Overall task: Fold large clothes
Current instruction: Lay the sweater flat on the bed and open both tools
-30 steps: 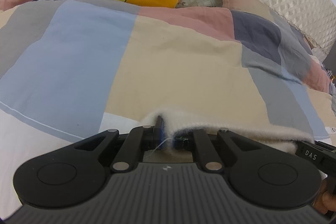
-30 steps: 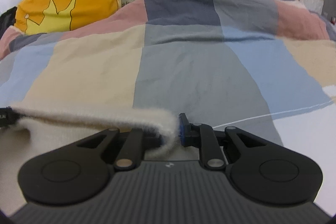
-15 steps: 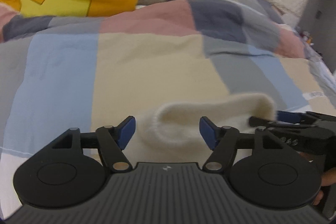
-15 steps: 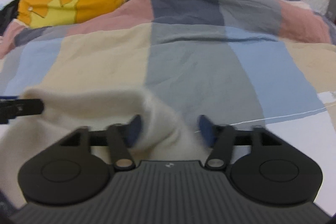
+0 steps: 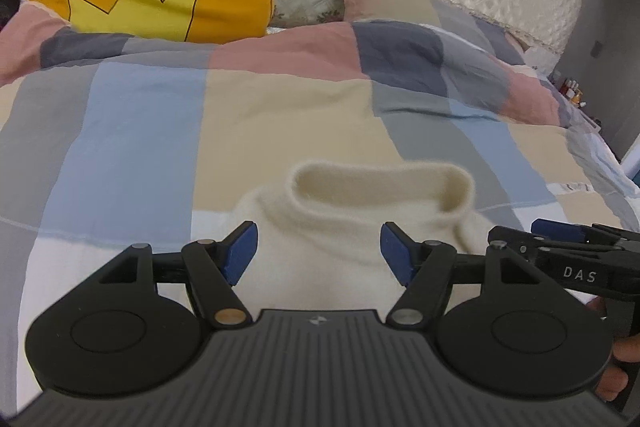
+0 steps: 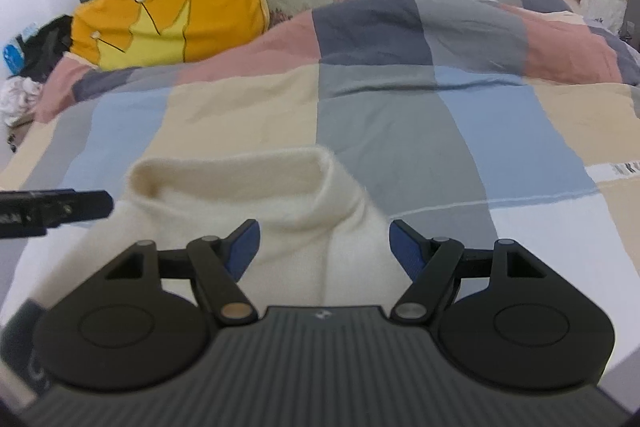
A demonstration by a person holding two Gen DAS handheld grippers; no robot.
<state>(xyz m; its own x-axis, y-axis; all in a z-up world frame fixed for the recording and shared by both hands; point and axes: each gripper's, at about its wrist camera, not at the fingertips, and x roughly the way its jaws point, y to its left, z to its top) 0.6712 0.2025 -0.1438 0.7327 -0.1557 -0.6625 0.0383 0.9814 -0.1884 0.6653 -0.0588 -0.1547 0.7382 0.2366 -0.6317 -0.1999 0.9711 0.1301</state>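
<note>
Both tools now wide and empty, a second ago pinching the cream sweater (image 5: 360, 227): left tool (image 5: 318, 253), right tool (image 6: 324, 247). Sweater released, lying on the bed quilt (image 5: 140, 131), collar open.

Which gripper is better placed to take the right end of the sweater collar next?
Probably the right gripper. In its view, the right end of the cream sweater collar lies just ahead of its open fingers. The left gripper faces the collar's left half.
</note>
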